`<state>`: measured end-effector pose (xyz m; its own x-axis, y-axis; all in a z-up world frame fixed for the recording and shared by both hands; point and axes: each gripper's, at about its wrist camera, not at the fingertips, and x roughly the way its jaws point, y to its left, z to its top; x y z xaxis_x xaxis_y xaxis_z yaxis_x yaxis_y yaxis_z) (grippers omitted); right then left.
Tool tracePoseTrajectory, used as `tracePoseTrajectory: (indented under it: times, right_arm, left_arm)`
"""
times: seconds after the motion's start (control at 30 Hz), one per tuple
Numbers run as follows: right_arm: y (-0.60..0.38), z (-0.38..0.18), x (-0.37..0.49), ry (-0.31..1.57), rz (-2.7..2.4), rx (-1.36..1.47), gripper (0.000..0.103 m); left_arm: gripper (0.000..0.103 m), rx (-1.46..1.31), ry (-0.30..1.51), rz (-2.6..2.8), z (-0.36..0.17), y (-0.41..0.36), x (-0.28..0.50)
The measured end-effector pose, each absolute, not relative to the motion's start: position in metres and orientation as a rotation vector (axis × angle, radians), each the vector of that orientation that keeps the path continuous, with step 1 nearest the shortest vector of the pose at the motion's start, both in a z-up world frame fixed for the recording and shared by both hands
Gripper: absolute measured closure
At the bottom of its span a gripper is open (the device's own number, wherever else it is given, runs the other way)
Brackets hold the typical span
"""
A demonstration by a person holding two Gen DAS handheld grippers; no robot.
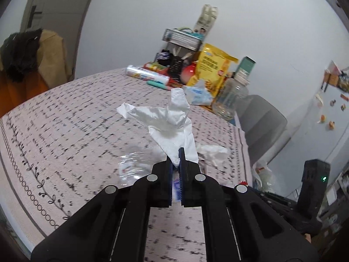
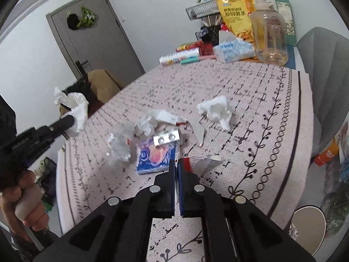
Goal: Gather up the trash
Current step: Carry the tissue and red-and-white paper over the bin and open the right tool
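- Patterned tablecloth (image 2: 250, 113), groceries against the far wall.
- Left gripper (image 1: 179, 152) pinching white tissue (image 1: 172, 118), raised above the cloth.
- Right gripper (image 2: 177, 163) pressed together on red-and-white wrapper (image 2: 204, 162); crumpled tissue (image 2: 216, 109) beyond.

A home dining room: clothed table (image 2: 250, 113), snack bag (image 2: 236, 11), magnet-covered fridge (image 1: 327, 113).

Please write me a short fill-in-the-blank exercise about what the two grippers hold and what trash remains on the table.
1. The left gripper is shut on a crumpled white ____.
2. The right gripper pinches the edge of a red and white ____.
3. The blue tissue pack lies beside a crushed clear plastic ____.
4. A silver pill strip rests on the ____ tissue pack.

Missing words: tissue; wrapper; bottle; blue
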<state>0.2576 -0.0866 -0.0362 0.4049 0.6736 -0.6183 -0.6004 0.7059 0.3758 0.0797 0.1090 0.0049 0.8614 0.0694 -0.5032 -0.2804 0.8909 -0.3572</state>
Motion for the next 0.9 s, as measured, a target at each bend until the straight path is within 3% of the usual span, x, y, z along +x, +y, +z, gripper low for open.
tracePoseTrajectory:
  times: [0.47,0.9]
  right_arm:
    - [-0.206,-0.001,0.246,0.7,0.655,0.224,0.099]
    - [-0.313,-0.04,0.261,0.73,0.427,0.313,0.099]
  left_arm:
    - [0.098,-0.311,0.531,0.008,0.023,-0.001,0.142]
    - [0.098,-0.215,0.612,-0.099,0.0,-0.078,0.198]
